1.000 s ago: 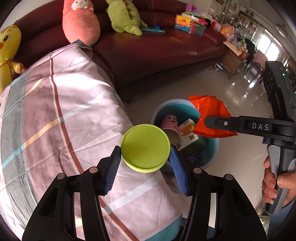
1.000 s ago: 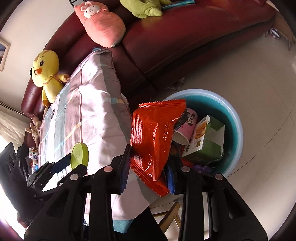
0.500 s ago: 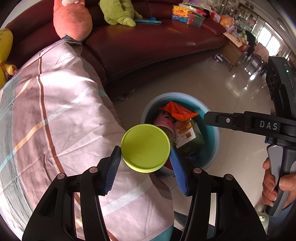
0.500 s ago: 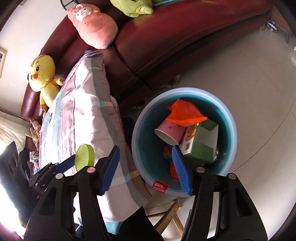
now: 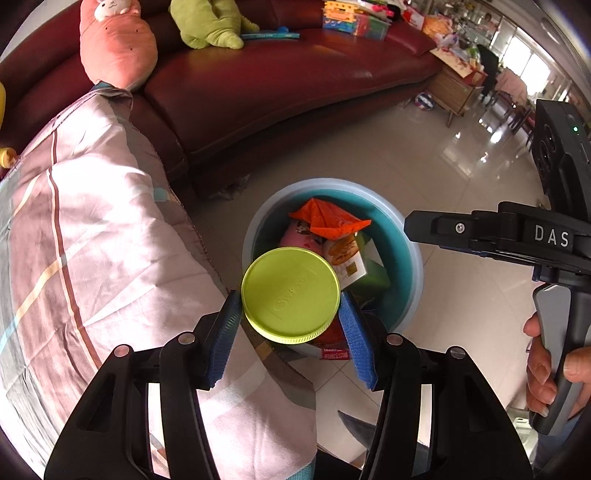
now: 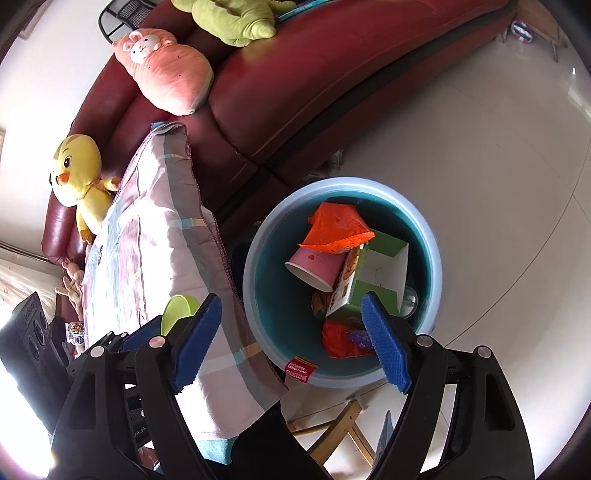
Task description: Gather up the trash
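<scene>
My left gripper (image 5: 291, 325) is shut on a round lime-green lid (image 5: 290, 295) and holds it above the near rim of a blue bin (image 5: 410, 240) on the floor. The bin holds an orange wrapper (image 5: 328, 218), a pink paper cup (image 6: 316, 264) and a green and white carton (image 6: 376, 273). My right gripper (image 6: 291, 341) is open and empty above the bin (image 6: 258, 258). It shows from the side in the left wrist view (image 5: 480, 236). The lid also shows in the right wrist view (image 6: 177, 312).
A table with a pink striped cloth (image 5: 92, 240) stands left of the bin. A dark red sofa (image 5: 277, 81) with a pink plush (image 5: 114, 40), a green plush (image 5: 210, 22) and a yellow plush (image 6: 77, 170) runs behind. The tiled floor (image 5: 461, 158) lies to the right.
My right gripper has opened and let go of the orange wrapper, which now lies in the bin. My left gripper has moved with the lid from over the table to above the bin.
</scene>
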`<state>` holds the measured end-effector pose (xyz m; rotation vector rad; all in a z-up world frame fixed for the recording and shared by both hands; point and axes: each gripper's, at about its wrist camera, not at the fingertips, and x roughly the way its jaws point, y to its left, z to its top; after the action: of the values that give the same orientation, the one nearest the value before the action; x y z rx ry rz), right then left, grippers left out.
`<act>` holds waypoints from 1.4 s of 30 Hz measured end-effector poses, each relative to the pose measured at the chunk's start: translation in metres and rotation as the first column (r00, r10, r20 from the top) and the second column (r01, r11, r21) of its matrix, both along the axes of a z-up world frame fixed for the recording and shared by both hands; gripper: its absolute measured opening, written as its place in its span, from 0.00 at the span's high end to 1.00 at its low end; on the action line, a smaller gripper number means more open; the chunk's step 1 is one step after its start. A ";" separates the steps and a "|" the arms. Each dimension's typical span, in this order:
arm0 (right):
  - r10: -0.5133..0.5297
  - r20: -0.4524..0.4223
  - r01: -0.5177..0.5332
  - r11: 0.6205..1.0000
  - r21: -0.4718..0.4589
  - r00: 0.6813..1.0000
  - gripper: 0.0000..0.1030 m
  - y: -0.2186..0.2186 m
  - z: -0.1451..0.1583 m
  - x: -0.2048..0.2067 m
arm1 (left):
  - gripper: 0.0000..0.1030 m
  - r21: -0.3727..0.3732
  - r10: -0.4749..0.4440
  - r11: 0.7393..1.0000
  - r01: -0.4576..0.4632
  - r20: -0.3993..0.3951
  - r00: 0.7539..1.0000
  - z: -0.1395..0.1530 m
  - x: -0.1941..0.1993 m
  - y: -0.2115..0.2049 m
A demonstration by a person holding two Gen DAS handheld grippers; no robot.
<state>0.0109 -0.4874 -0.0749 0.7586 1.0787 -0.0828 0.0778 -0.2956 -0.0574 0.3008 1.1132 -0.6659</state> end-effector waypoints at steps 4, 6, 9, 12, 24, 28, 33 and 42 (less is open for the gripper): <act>-0.012 -0.008 0.012 1.000 -0.001 1.000 0.28 -0.006 -0.001 -0.005 | 0.46 0.006 -0.015 1.000 0.015 -0.003 1.000 -0.002 -0.004 -0.013; -0.018 -0.011 0.018 1.000 0.001 1.000 0.28 -0.008 -0.001 -0.007 | 0.46 0.012 -0.022 1.000 0.022 -0.009 1.000 -0.004 -0.005 -0.019; -0.026 -0.013 0.026 1.000 0.006 1.000 0.28 -0.011 -0.002 -0.010 | 0.46 0.019 -0.032 0.999 0.032 -0.015 0.999 -0.008 -0.008 -0.026; -0.034 -0.012 0.034 0.999 0.007 0.999 0.28 -0.014 -0.003 -0.013 | 0.46 0.025 -0.040 0.999 0.041 -0.022 0.999 -0.013 -0.008 -0.030; -0.072 -0.028 0.072 0.997 -0.005 0.997 0.28 -0.025 -0.005 -0.024 | 0.46 0.037 -0.089 0.995 0.091 -0.048 0.995 -0.026 -0.021 -0.050; -0.085 -0.034 0.084 0.996 -0.012 0.996 0.25 -0.028 -0.005 -0.027 | 0.46 0.036 -0.101 0.994 0.103 -0.050 0.994 -0.028 -0.023 -0.055; -0.094 -0.036 0.093 0.995 -0.021 0.995 0.25 -0.030 -0.004 -0.032 | 0.36 0.045 -0.115 0.992 0.117 -0.056 0.992 -0.033 -0.026 -0.062; -0.100 -0.043 0.099 0.995 -0.015 0.994 0.24 -0.029 -0.006 -0.034 | 0.15 0.052 -0.084 0.995 0.085 -0.018 0.996 -0.028 -0.026 -0.053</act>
<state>-0.0233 -0.5163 -0.0811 0.8022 1.0812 -0.1916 0.0514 -0.3487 -0.0857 0.3902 1.1396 -0.7159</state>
